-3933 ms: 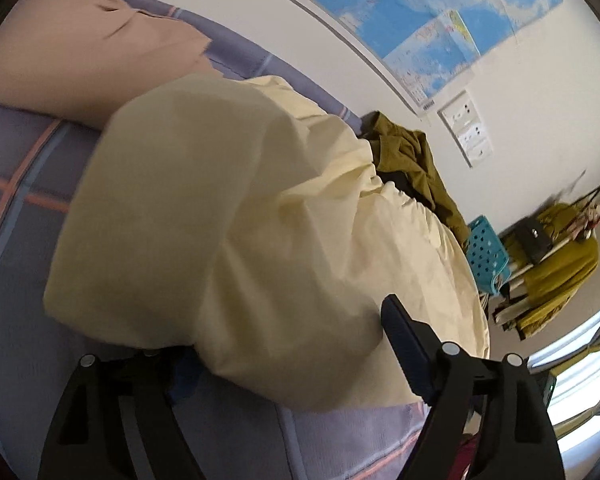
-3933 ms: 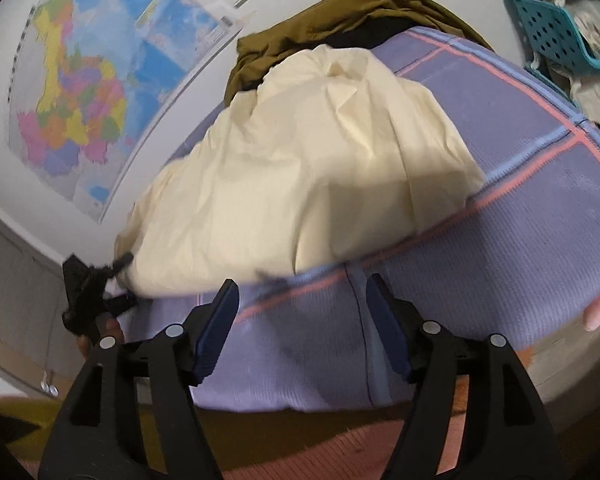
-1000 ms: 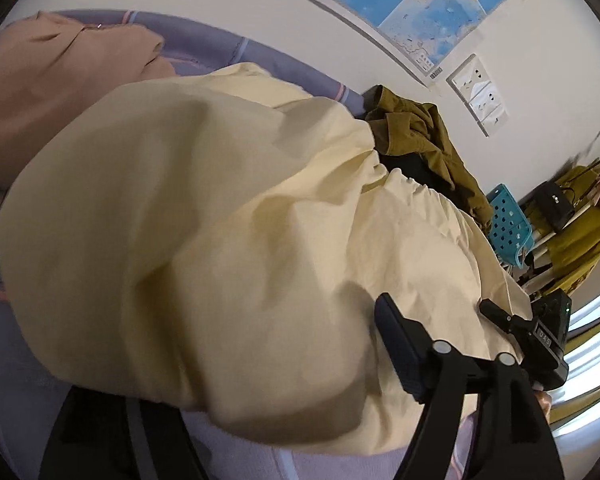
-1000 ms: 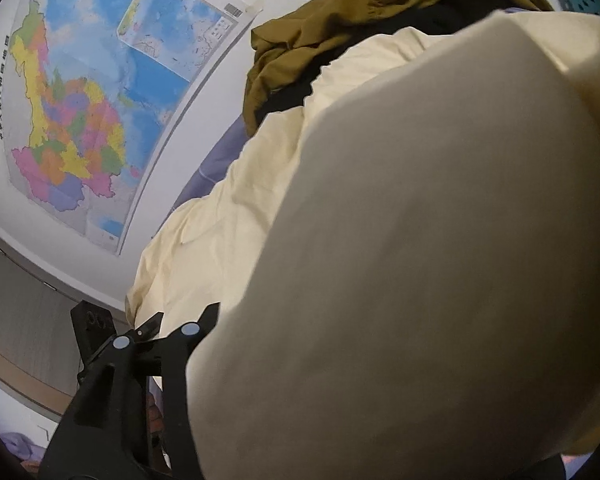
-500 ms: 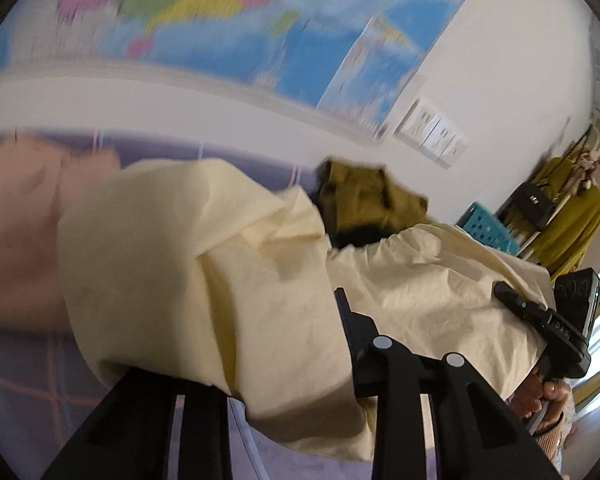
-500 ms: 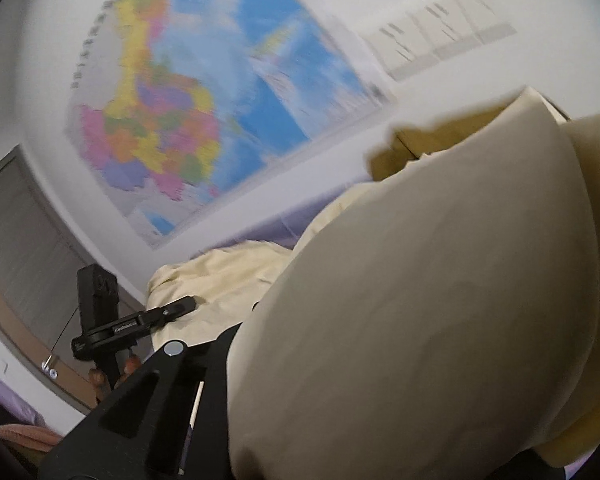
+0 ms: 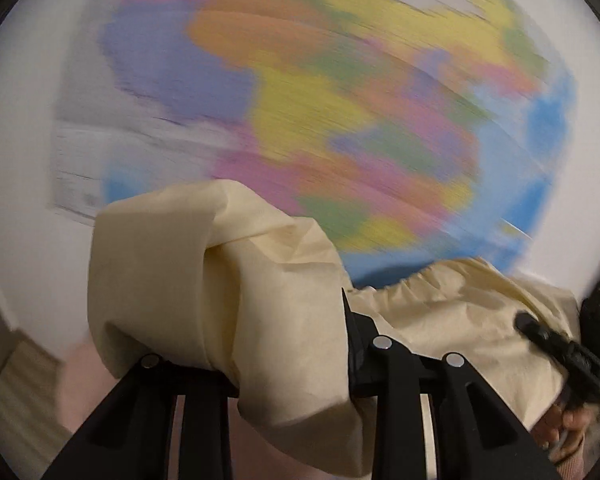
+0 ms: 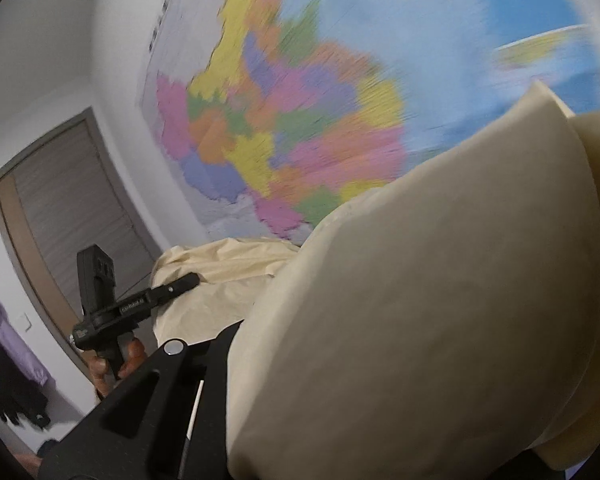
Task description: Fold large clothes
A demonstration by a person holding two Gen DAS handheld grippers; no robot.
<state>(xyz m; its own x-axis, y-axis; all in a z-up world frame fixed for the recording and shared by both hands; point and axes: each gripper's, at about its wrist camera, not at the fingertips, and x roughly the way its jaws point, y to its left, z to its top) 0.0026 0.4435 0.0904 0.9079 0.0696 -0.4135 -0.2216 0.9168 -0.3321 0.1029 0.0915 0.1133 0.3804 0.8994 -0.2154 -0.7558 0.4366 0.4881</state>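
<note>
A large pale-yellow garment (image 7: 228, 280) hangs bunched up in the air, stretched between both grippers. My left gripper (image 7: 284, 344) is shut on a thick fold of it; the cloth covers the left finger, and the right finger (image 7: 354, 344) shows bare. In the right wrist view the same garment (image 8: 440, 300) fills the right half. My right gripper (image 8: 340, 360) is shut on it, with only its left finger (image 8: 224, 344) visible. Each view shows the other gripper gripping the far edge: the right gripper (image 7: 556, 344) and the left gripper (image 8: 140, 300), each held by a hand.
A big coloured wall map (image 7: 340, 100) on a white wall fills the background, blurred by motion. A grey door (image 8: 68, 220) stands at the left, and a purple garment (image 8: 4, 340) hangs beside it. A blurred pinkish shape (image 7: 84, 380) lies low on the left.
Both grippers have closed on the pale-yellow garment and swung upward, lifting it off the purple bed. The bed and olive clothes have dropped out of view; the wall map now fills both views.
</note>
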